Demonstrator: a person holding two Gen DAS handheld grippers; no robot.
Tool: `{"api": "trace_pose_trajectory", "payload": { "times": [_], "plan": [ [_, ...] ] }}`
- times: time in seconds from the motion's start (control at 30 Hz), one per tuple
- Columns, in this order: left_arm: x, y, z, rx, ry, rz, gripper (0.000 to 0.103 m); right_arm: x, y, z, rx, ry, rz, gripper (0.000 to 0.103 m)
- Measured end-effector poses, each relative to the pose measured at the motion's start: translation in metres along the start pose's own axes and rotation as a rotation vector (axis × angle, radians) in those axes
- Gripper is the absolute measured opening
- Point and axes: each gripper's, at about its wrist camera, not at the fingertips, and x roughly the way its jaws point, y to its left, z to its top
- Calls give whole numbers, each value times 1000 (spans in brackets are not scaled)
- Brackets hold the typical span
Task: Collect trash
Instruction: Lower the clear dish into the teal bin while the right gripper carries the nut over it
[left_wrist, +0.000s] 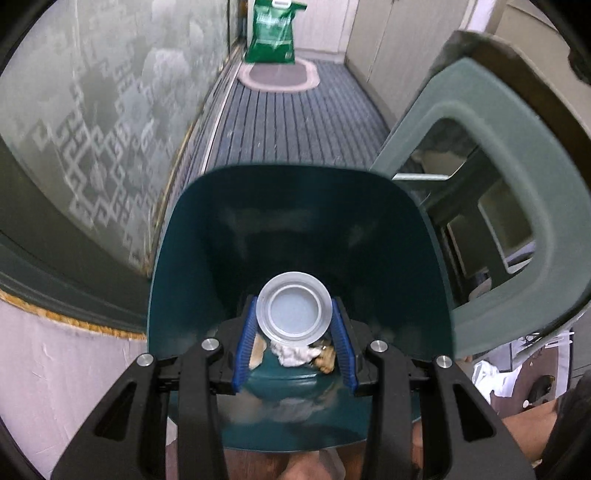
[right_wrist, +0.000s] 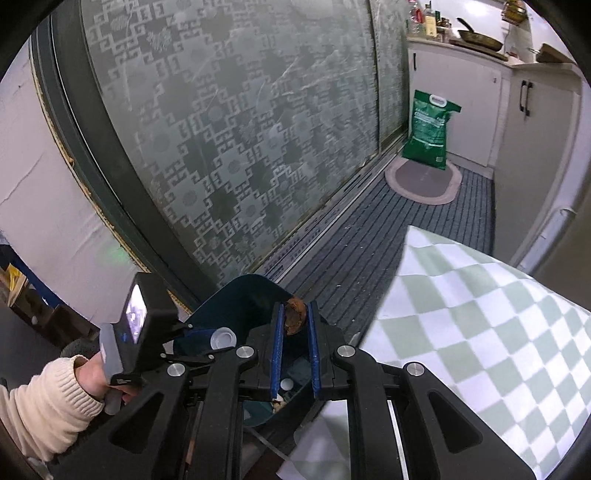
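Note:
My left gripper (left_wrist: 294, 306) is shut on a grey round plastic lid (left_wrist: 294, 309), held over the open dark teal trash bin (left_wrist: 207, 236). Inside the bin, below the lid, lie a crumpled white tissue (left_wrist: 293, 353) and brown scraps (left_wrist: 327, 360). My right gripper (right_wrist: 295, 314) is shut on a brown crumpled scrap (right_wrist: 294, 316), held above the same teal bin (right_wrist: 236, 299). The left gripper (right_wrist: 155, 332) with the lid (right_wrist: 222, 338) shows at the lower left of the right wrist view.
The bin's grey-green swing lid frame (left_wrist: 476, 122) stands raised at right. A frosted patterned sliding door (right_wrist: 229, 140) runs along the left. A green bag (right_wrist: 428, 129) stands on an oval mat (right_wrist: 424, 179) at the far end. A green checked cloth (right_wrist: 480, 332) lies at right.

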Motion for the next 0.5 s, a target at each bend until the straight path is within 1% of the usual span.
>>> {"api": "trace_pose_trajectory", "payload": {
  "times": [0.27,0.43,0.5],
  "plan": [
    [28,18,-15,-4,110,53,43,24,20,10,-21,30,25,12],
    [23,25,-18,-11,106,49,43,40,31,11,-27,56,39,12],
    [19,27,-18,-14,92,49,43,45,36,11,-29,65,42,12]
  ]
}}
